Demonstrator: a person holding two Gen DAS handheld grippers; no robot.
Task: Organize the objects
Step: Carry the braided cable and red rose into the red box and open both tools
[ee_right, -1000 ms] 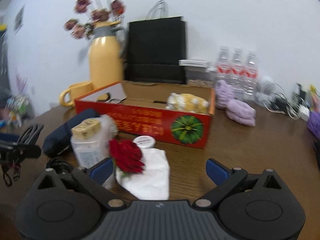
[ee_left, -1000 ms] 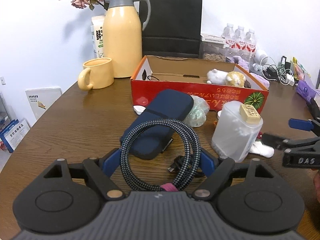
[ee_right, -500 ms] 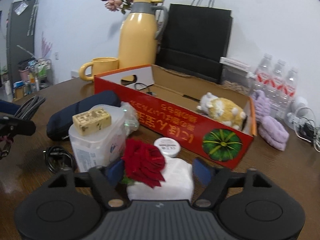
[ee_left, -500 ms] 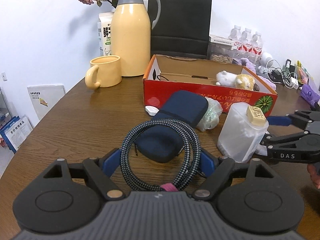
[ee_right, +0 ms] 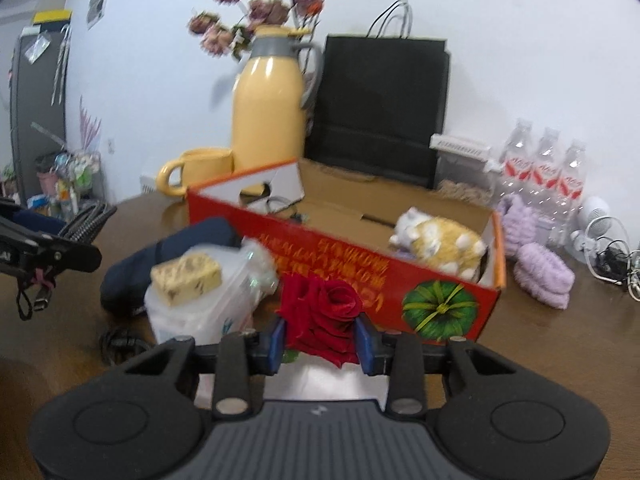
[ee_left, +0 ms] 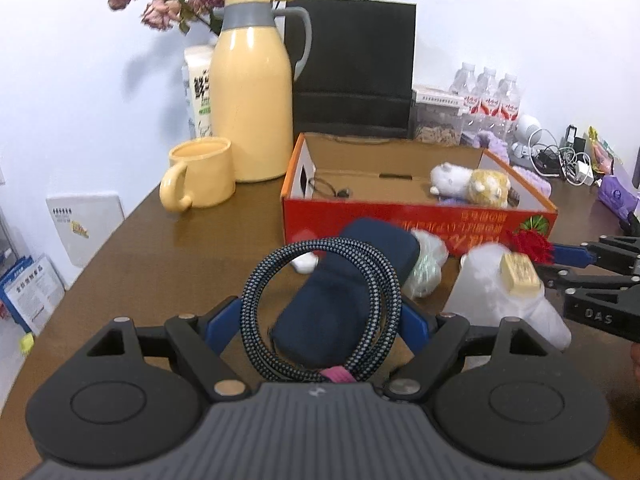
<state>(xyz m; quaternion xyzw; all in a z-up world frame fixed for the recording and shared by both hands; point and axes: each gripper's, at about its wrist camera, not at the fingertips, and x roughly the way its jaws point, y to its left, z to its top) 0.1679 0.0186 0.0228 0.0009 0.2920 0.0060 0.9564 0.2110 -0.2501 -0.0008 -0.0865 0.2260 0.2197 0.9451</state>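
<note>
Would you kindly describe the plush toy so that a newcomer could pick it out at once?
Find the open red cardboard box in front of the black paper bag. The plush toy lies inside at the end with the green pumpkin picture. It is the only soft, white-and-yellow thing in the box.

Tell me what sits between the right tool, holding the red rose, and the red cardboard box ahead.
Nothing: in the right wrist view, only bare table separates the right tool, closed on the red rose, from the red cardboard box.
</note>
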